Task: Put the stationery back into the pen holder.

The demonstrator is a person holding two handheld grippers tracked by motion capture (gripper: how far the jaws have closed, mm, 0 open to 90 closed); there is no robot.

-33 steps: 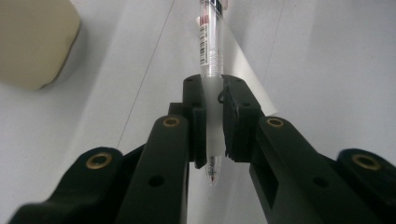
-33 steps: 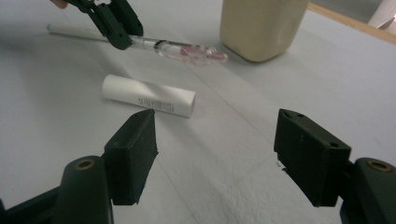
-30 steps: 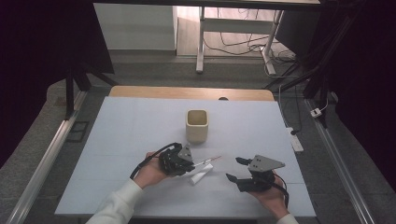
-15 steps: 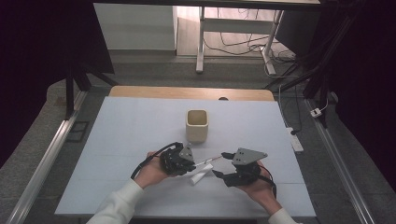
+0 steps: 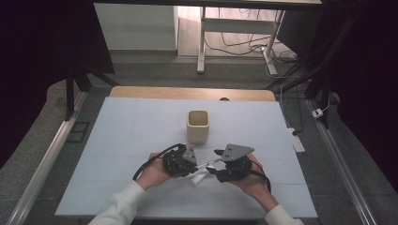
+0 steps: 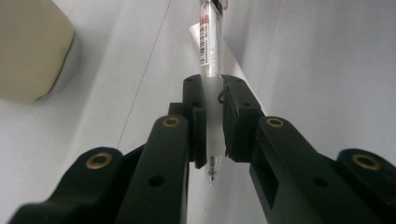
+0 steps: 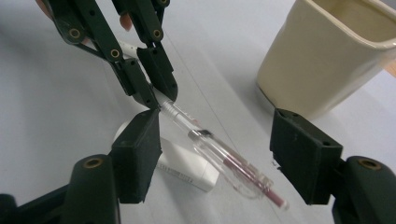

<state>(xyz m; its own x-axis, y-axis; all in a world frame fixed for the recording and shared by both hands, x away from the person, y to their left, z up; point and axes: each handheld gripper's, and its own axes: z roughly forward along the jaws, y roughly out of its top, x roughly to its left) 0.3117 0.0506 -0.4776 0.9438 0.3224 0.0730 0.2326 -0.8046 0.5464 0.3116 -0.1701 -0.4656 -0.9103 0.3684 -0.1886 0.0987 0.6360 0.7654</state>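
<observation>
Clamping pen [image 6: 208, 70] near its tip in left gripper [image 5: 187, 161], closing still-apart right gripper [image 7: 219, 154] around its free rear end above the white eraser [image 7: 184, 168], beside cup [image 5: 198, 126]: centring barrel between pads before squeezing.

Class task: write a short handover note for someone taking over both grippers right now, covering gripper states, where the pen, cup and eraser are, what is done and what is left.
Left gripper: shut on the pen near its tip end, holding it off the table.
Right gripper: open, fingers either side of the pen's far end, just been closing, not yet pressing.
Cream cup: upright behind both grippers, looks empty.
White eraser: on the table under the pen.
Done: pen lifted.
Left: probably a right grip on the pen; what follows is unclear, perhaps placing it in the cup.
</observation>
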